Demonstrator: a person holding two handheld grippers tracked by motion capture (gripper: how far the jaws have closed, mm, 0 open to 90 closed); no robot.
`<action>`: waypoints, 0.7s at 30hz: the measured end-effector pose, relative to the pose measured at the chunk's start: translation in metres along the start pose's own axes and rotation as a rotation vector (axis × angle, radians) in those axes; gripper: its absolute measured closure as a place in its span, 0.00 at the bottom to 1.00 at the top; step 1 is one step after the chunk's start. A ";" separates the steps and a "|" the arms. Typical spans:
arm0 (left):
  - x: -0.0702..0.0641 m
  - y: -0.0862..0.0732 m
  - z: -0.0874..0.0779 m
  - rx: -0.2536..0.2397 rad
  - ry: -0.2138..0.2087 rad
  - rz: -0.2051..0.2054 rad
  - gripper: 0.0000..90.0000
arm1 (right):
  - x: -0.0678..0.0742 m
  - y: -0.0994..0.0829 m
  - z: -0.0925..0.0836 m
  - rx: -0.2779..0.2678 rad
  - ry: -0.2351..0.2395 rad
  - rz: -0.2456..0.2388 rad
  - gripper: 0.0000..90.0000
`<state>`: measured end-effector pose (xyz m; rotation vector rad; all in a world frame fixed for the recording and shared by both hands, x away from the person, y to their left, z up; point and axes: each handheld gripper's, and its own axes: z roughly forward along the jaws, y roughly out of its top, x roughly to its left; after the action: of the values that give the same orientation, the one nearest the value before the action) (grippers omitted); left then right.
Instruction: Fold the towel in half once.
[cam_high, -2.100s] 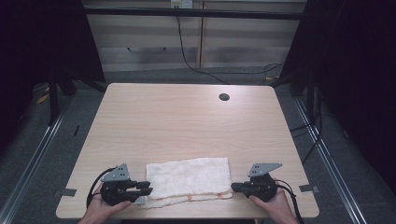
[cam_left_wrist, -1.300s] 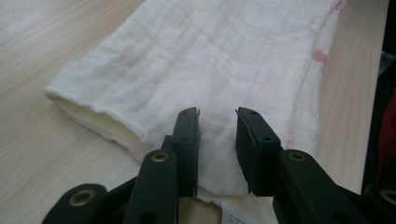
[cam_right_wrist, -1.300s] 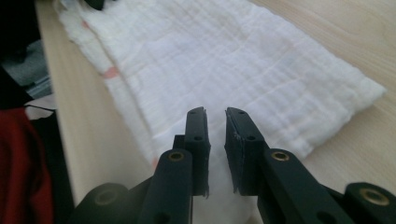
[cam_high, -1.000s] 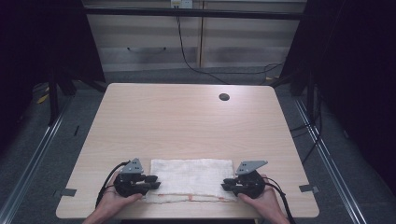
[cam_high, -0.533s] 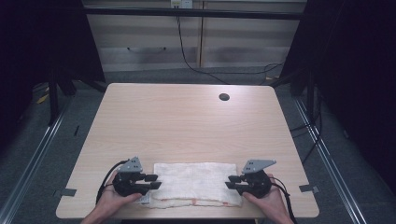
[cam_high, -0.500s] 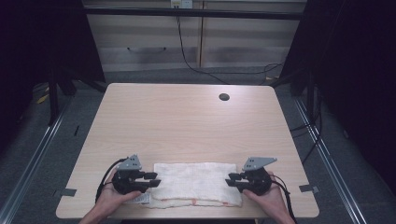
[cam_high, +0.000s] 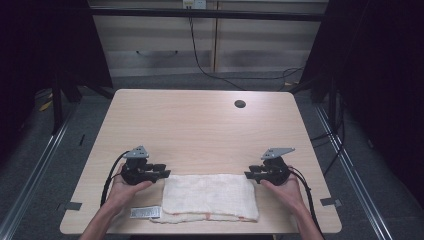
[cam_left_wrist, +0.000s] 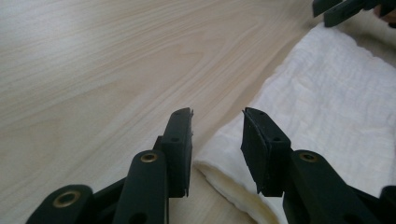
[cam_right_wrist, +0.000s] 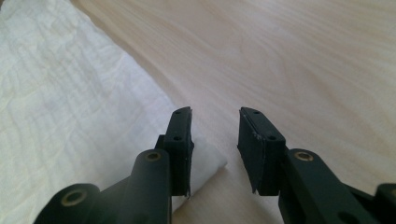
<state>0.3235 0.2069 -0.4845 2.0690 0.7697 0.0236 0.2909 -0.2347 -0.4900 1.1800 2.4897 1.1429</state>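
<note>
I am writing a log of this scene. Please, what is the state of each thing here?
Towel: folded, flat on the table, held by no jaws.
Left gripper: jaws open, just been opening, over the towel corner.
Right gripper: jaws open, just been opening, beside the towel corner.
Label: flat beside the towel.

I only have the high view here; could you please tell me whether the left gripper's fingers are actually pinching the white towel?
Observer: No. In the left gripper view the left gripper stands open, its jaws having just been opening; the towel corner lies below the gap, unpinched.
Operator: Thank you. And the right one?
Observer: The right gripper is also open, having just been opening; only bare table shows between its fingers, and the towel's corner sits beside and under the left-hand one.
Operator: Is the towel's edge folded?
Observer: Yes, the left gripper view shows a thick, doubled edge at that corner.
</note>
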 end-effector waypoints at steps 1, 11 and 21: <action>0.000 0.000 0.000 0.004 0.001 0.002 0.70 | 0.000 -0.001 0.001 0.006 0.004 0.002 0.72; 0.005 -0.007 0.013 0.059 0.014 -0.006 0.66 | 0.005 -0.005 0.008 0.048 0.014 -0.030 0.78; 0.009 -0.009 0.019 0.066 -0.012 -0.007 0.62 | 0.003 -0.006 0.008 0.055 0.049 -0.011 0.95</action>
<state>0.3316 0.2014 -0.5051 2.1268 0.7800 -0.0180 0.2883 -0.2301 -0.4992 1.1643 2.5767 1.1208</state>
